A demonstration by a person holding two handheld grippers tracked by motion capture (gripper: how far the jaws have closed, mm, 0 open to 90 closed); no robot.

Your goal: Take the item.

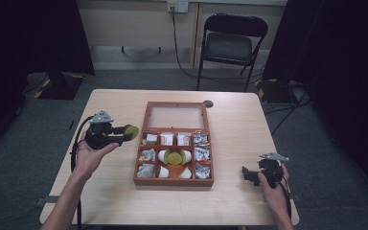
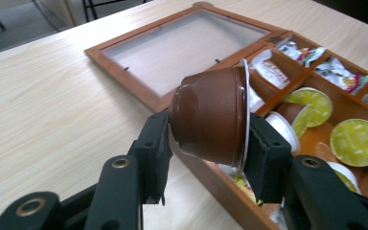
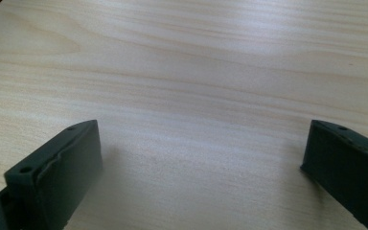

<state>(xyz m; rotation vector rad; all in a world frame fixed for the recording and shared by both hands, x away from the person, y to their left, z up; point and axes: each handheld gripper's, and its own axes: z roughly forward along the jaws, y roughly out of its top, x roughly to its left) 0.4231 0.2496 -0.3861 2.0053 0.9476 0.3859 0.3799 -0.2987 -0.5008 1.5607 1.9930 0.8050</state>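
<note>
I have a coffee pod (image 2: 211,120) pinched between the jaws of my left gripper (image 1: 124,132), lifted clear of the table (image 1: 239,124) and hanging just off the left edge of the wooden box (image 1: 140,158), at about nine o'clock from the box's middle in the high view. By my reading the step in hand is carrying a pod between the box and the open table on the left; which way it is headed I cannot tell from these pictures.

My right gripper (image 1: 250,175) sits low near the table's four-o'clock corner, jaws spread wide over bare wood, holding nothing.

The next move calls for a slow, level carry and a gentle lowering before I let the jaws part. The pod is gripped across its height, one pad on the base and the other on the lid, and it lies tilted on its side, so it could roll when I set it down. If it goes into the box, I need to line it up over the middle compartment, where the other pods (image 2: 357,142) already crowd together.

The pod is a glossy brown plastic cup, tapering toward a rounded base, with a thin pale rim around its lid. In the high view that lid shows yellow-green, facing three o'clock toward the box. The cup looks whole and undented.
</note>
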